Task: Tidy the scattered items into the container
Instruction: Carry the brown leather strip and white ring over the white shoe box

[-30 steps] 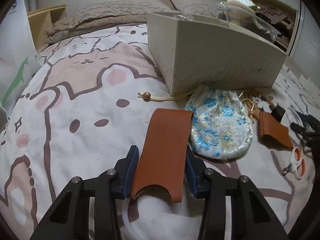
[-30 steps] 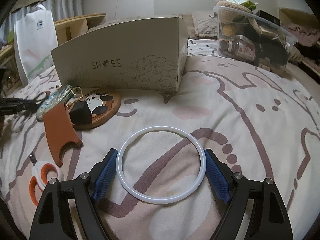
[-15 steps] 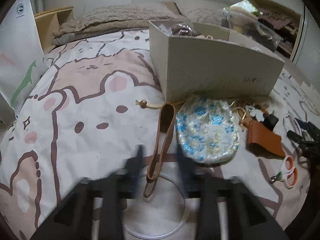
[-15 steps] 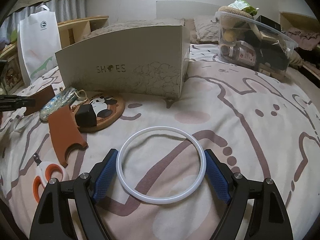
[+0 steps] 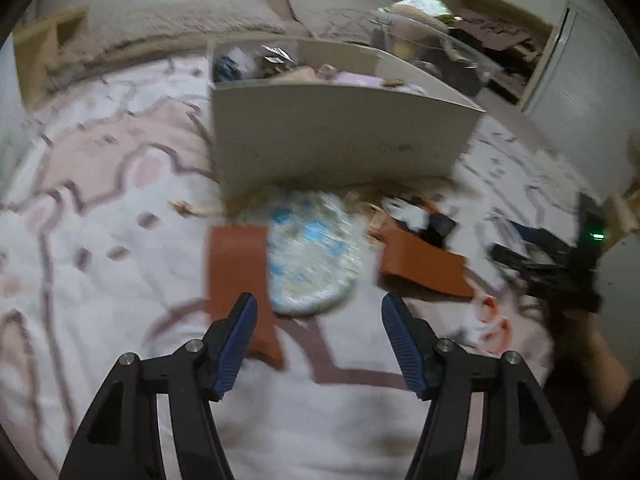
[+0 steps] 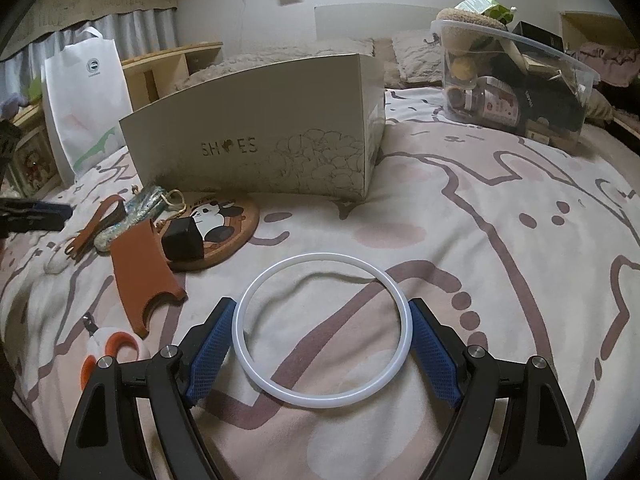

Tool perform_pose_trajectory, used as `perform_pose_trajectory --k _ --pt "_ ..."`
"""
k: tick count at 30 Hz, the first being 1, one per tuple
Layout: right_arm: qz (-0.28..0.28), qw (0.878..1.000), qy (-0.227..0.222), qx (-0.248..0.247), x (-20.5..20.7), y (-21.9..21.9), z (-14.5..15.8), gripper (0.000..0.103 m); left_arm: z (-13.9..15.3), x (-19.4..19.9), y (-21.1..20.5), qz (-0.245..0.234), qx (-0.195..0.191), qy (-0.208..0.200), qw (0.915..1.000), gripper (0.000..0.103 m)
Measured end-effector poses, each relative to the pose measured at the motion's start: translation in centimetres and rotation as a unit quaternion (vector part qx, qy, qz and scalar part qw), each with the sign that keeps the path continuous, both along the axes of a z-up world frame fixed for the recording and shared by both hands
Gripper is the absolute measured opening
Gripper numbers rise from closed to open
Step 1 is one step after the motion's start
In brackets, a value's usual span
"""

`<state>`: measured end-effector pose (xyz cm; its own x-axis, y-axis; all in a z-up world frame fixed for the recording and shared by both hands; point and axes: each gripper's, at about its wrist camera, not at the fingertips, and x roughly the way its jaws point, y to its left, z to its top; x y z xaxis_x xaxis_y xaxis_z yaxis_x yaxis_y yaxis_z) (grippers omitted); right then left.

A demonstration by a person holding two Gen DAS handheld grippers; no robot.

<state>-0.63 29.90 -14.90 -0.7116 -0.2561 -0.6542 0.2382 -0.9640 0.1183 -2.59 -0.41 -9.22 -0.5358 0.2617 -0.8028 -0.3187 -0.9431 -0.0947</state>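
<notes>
The grey shoe box (image 5: 340, 136) stands on the bed with several items inside; it also shows in the right wrist view (image 6: 260, 148). My left gripper (image 5: 318, 344) is open and empty above the bed, its view blurred. A brown leather piece (image 5: 240, 272) lies just past its left finger, beside a blue floral pouch (image 5: 310, 256). A second brown leather piece (image 5: 420, 260) (image 6: 140, 268) lies to the right. My right gripper (image 6: 322, 348) holds a white ring (image 6: 322, 326) between its blue pads, just above the bedsheet.
A panda coaster (image 6: 218, 228) with a black cube (image 6: 182, 240) lies before the box. Orange-handled scissors (image 6: 116, 348) lie at front left. A clear plastic bin (image 6: 512, 80) of items stands far right. A white paper bag (image 6: 84, 96) stands at the left.
My left gripper has let go of the brown leather piece, opened wide and risen; the piece now lies on the bed. The right gripper has kept the white ring and lifted slightly.
</notes>
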Motion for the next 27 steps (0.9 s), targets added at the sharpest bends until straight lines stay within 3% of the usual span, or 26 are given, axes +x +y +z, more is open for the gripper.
perform_pose_trajectory --k 1,4,10,12,13,16,27 --pt "0.000 1.000 -0.001 -0.001 0.0 0.0 0.0 0.085 -0.2 -0.5 -0.2 0.013 -0.010 -0.002 0.9999 0.075" --pt "0.001 1.000 -0.001 -0.005 0.0 0.1 0.0 0.085 -1.4 -2.2 -1.0 0.047 -0.024 -0.029 0.9982 0.075" --pt "0.006 1.000 -0.004 -0.022 0.0 0.4 -0.1 0.085 -4.2 -3.7 -0.8 0.060 -0.063 -0.050 0.9950 0.075" --pt "0.006 1.000 -0.004 -0.025 0.0 0.5 0.0 0.085 -4.8 -3.8 -0.8 0.069 -0.065 -0.050 0.9943 0.070" --pt "0.007 1.000 -0.003 -0.026 0.0 0.5 0.0 0.085 -4.9 -3.8 -0.9 0.073 -0.061 -0.049 0.9943 0.061" --pt "0.009 0.999 -0.003 -0.030 0.0 0.7 0.0 0.085 -4.9 -3.7 -1.2 0.090 -0.059 -0.037 0.9935 0.045" --pt "0.024 0.998 0.007 -0.058 0.4 1.2 0.7 0.085 -1.8 -1.3 -2.1 0.143 -0.034 0.031 0.9887 0.044"
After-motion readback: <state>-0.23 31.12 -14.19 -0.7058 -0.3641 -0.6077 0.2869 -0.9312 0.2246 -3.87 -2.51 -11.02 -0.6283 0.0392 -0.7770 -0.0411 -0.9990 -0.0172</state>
